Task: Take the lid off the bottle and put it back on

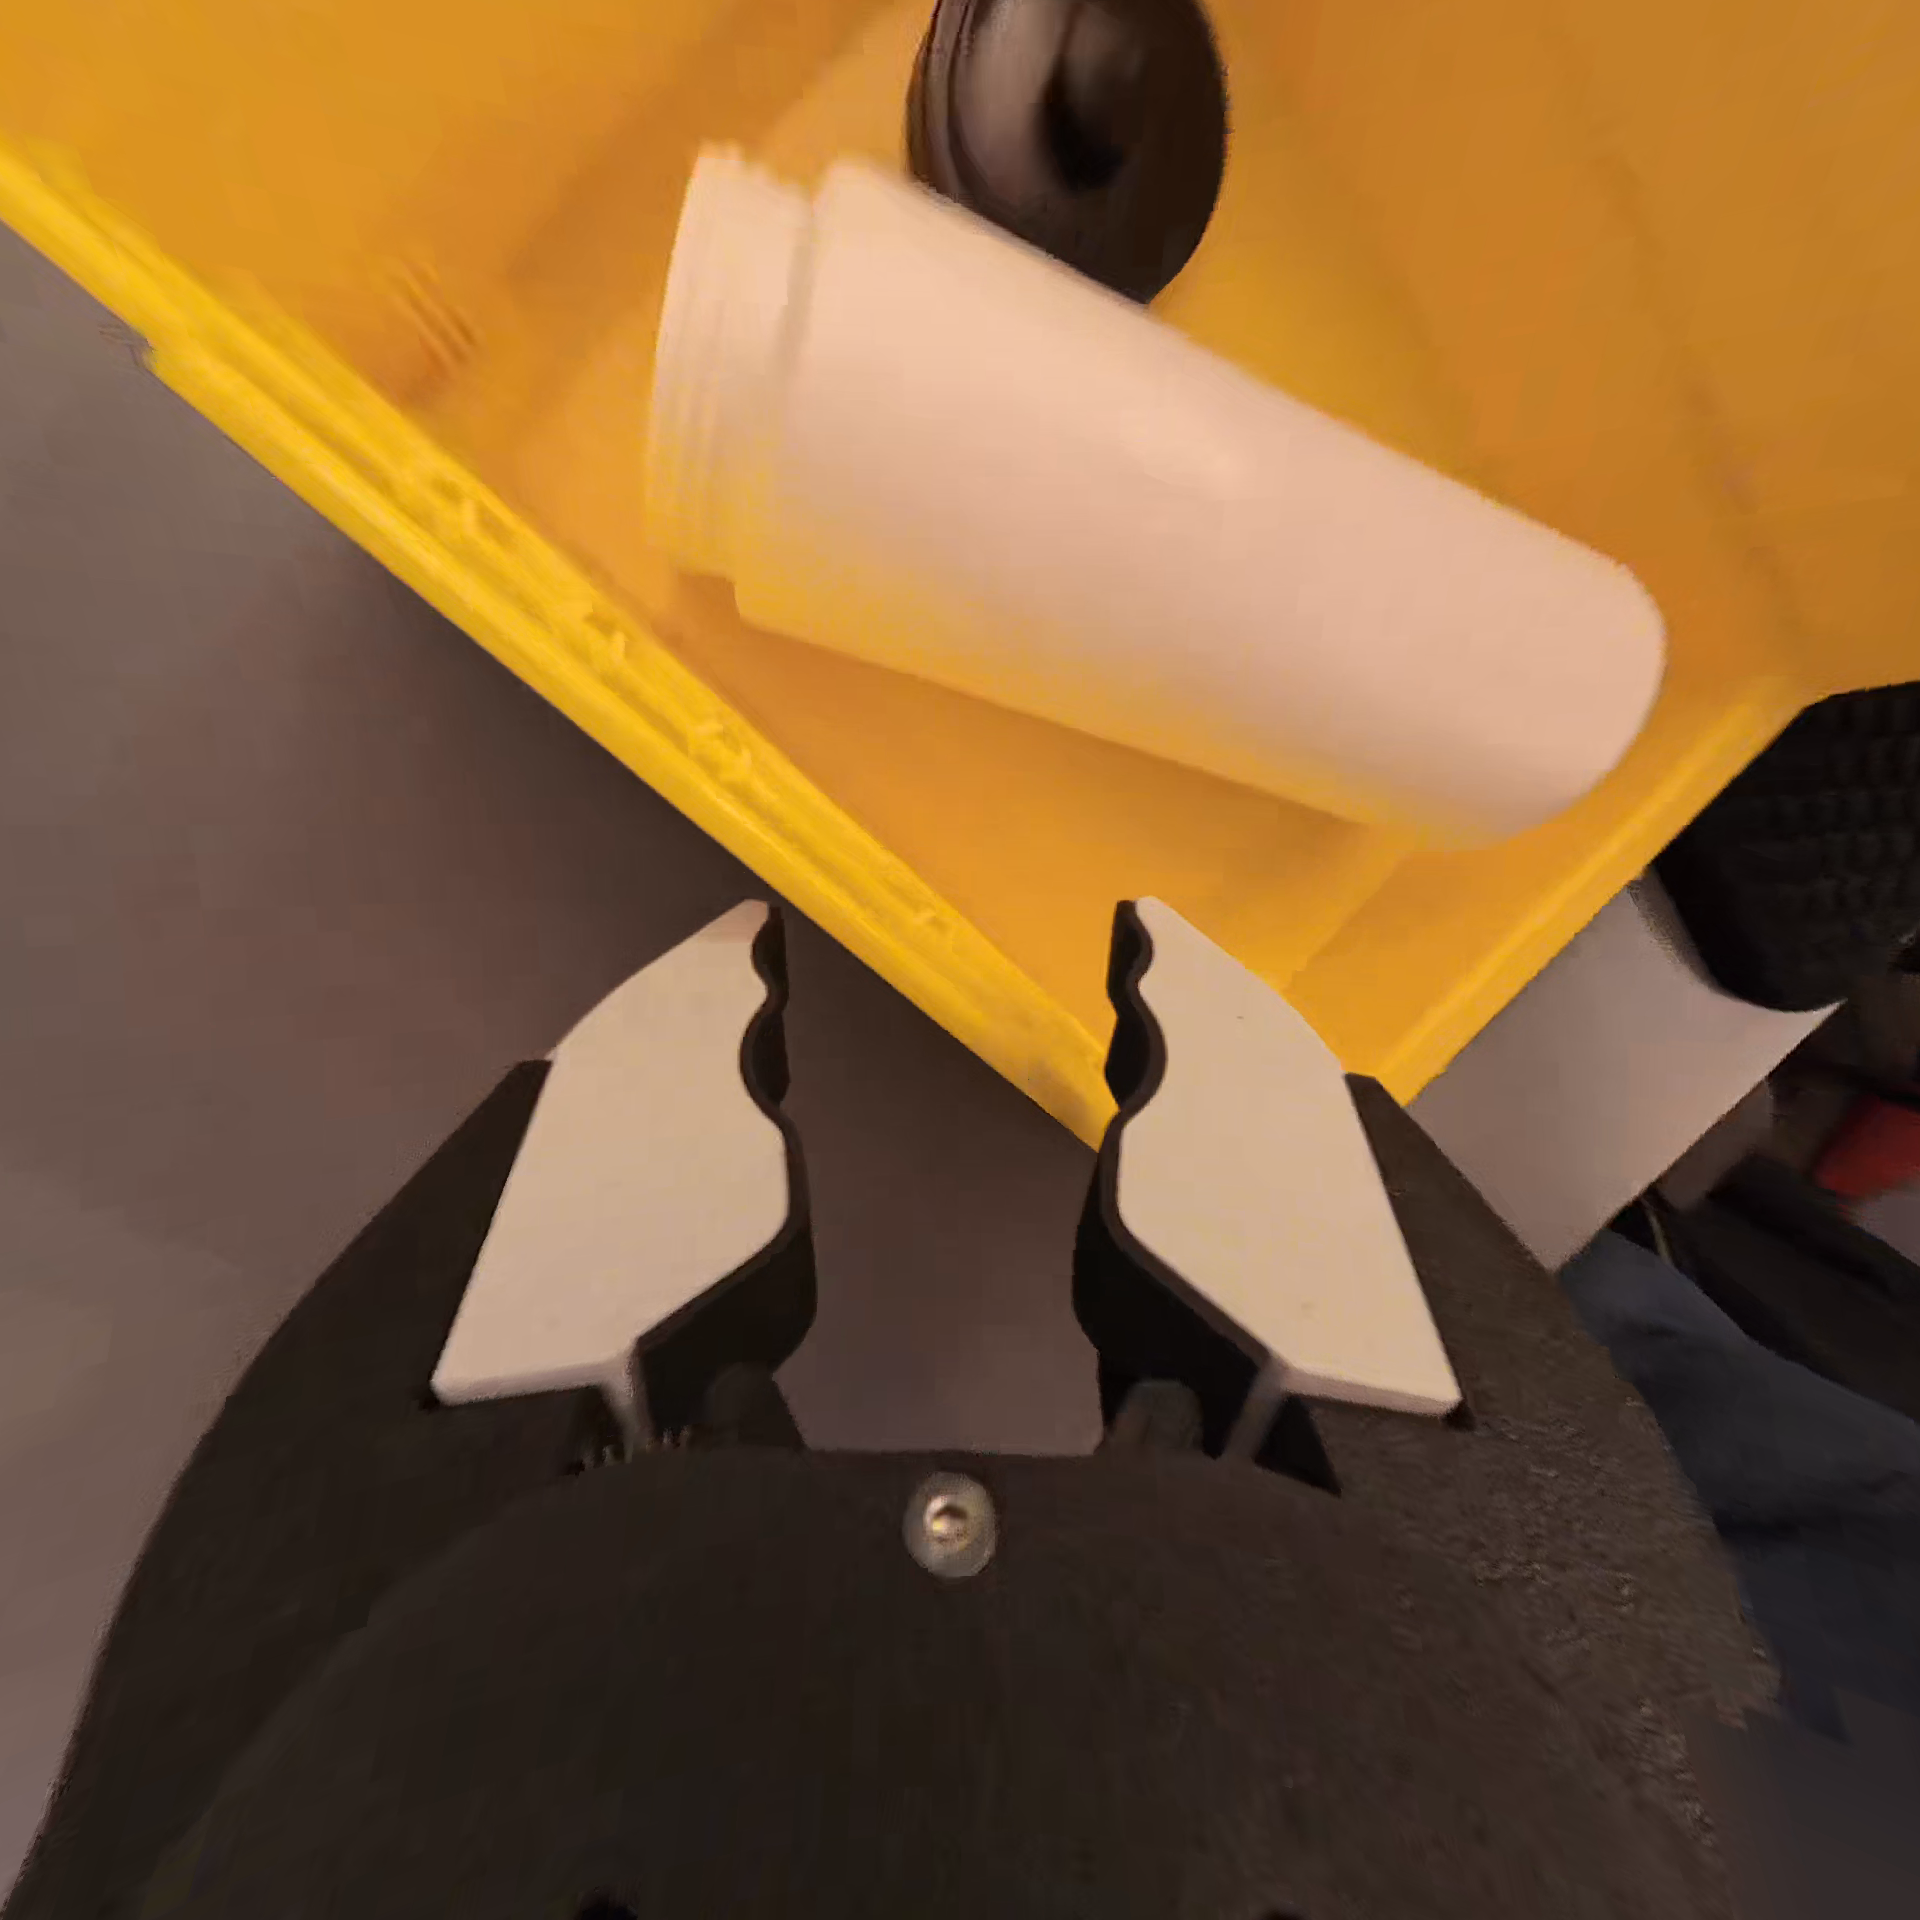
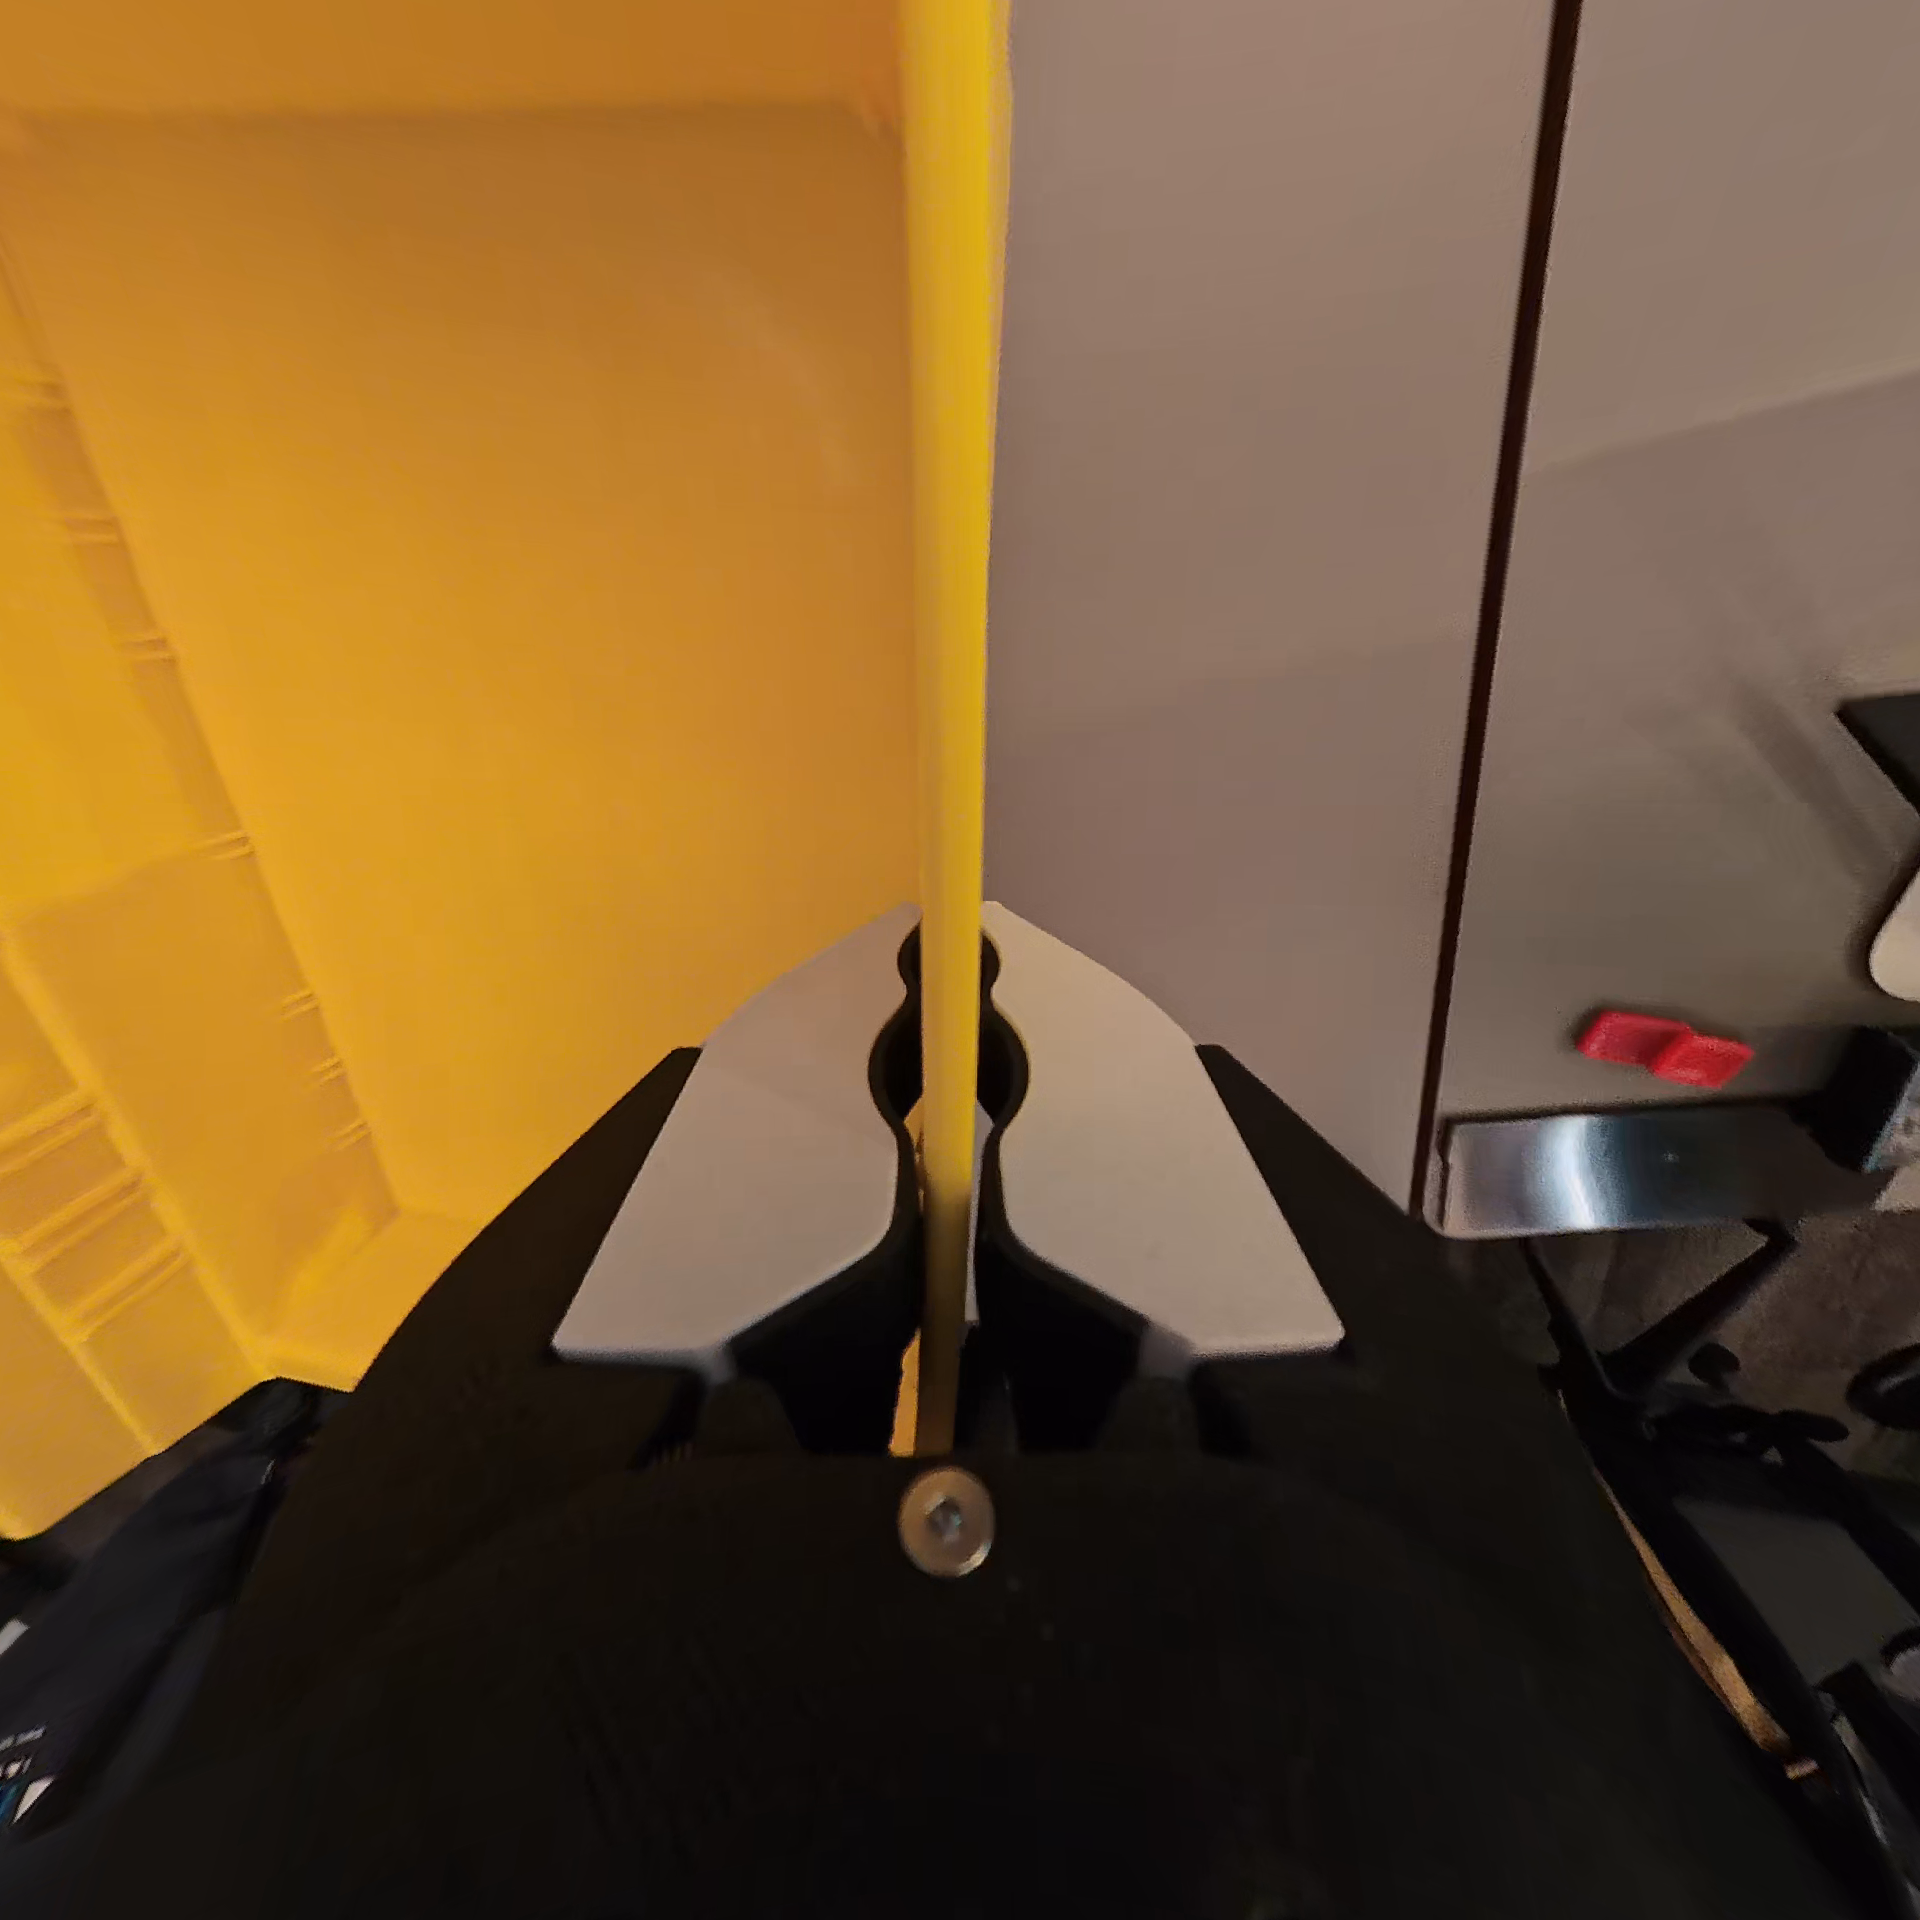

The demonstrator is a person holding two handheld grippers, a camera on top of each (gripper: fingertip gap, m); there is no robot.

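Yellow plastic bin (image 1: 1039,852) fills most of the left wrist view, tilted, its ribbed rim running diagonally from the upper left down to a corner near the fingertips. White bottle (image 1: 1122,499) lies on its side inside the bin, on the bin's floor near that corner. Its threaded neck is bare and points toward the long rim; its rounded base points toward the short wall at the right. No cap on it. Picture is motion-blurred, so fine detail on the threads is soft. Black round lid (image 1: 1070,135) sits on the bin floor beyond the bottle, touching or just behind its shoulder; partly hidden, cannot tell which.

Left gripper (image 1: 951,925): jaws apart with a clear gap, nothing between them. Tips hover just outside the bin's rim, over a grey surface (image 1: 260,831), apart from the bottle.

Right gripper (image 2: 951,925): jaws closed tight on the bin's thin yellow wall (image 2: 951,623), which runs edge-on straight up between the white fingers (image 2: 1132,1164). Bin interior lies left of the wall, ribbed side showing at far left. Right of the wall, pale cabinet doors (image 2: 1247,520) with a dark seam. Lower right: a shiny metal bracket (image 2: 1579,1153) and a small red piece (image 2: 1662,1049), well apart from the bin.
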